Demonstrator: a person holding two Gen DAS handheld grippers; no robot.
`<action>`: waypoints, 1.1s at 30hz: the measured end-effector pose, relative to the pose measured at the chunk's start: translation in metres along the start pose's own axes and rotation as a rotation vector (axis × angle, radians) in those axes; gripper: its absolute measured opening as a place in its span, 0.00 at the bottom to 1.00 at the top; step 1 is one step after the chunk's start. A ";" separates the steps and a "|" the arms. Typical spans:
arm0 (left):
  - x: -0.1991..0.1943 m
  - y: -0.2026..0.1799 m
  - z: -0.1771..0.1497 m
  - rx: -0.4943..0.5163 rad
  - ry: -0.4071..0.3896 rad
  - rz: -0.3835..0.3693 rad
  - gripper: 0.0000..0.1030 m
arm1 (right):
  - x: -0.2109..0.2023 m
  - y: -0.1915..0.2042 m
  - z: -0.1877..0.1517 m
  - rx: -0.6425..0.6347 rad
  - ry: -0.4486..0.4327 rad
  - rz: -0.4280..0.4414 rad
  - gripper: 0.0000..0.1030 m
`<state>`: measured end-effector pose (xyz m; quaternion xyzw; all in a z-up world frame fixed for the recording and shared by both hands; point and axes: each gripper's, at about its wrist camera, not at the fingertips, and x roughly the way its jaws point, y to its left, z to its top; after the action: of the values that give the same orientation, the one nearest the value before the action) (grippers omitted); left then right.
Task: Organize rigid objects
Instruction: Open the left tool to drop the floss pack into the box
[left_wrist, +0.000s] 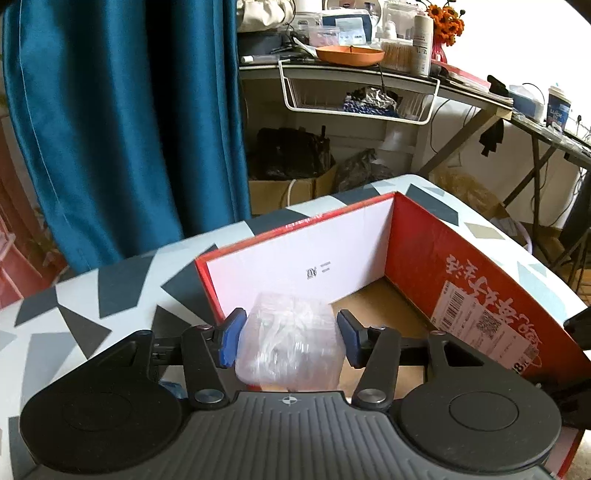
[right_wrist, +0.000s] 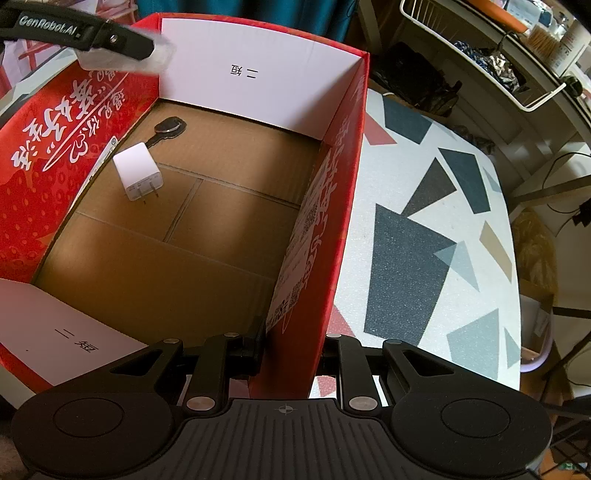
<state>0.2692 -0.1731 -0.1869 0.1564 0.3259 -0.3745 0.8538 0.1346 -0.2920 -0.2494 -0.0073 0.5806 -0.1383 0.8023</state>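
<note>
Left tongs (left_wrist: 290, 339) grip clear, perhaps plastic, box (left_wrist: 290, 347)

The red box (right_wrist: 325, 236) is printed cardboard, with a bare matt brown floor and white paper flaps. A clear glossy plastic container (left_wrist: 291, 339) (contents blurred). The white charger (right_wrist: 138, 175) is smooth plastic with metal prongs. The tabletop (right_wrist: 424, 229) looks grainy and matt.

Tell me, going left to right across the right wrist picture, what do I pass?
White charger inside the red box, then the box's right wall, clamped by the right gripper, then the patterned table, then the wire basket.
</note>
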 end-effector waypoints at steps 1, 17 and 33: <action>-0.001 0.001 -0.001 0.000 -0.004 -0.008 0.55 | 0.000 0.000 0.000 -0.001 0.001 0.000 0.18; -0.004 -0.001 -0.003 0.001 -0.002 -0.022 0.56 | 0.000 0.001 0.001 -0.004 0.003 -0.002 0.18; -0.027 0.020 0.002 -0.041 -0.076 0.052 0.65 | 0.000 0.001 0.000 -0.001 0.001 -0.001 0.18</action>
<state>0.2717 -0.1462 -0.1665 0.1327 0.2968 -0.3513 0.8780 0.1345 -0.2914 -0.2501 -0.0079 0.5810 -0.1381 0.8020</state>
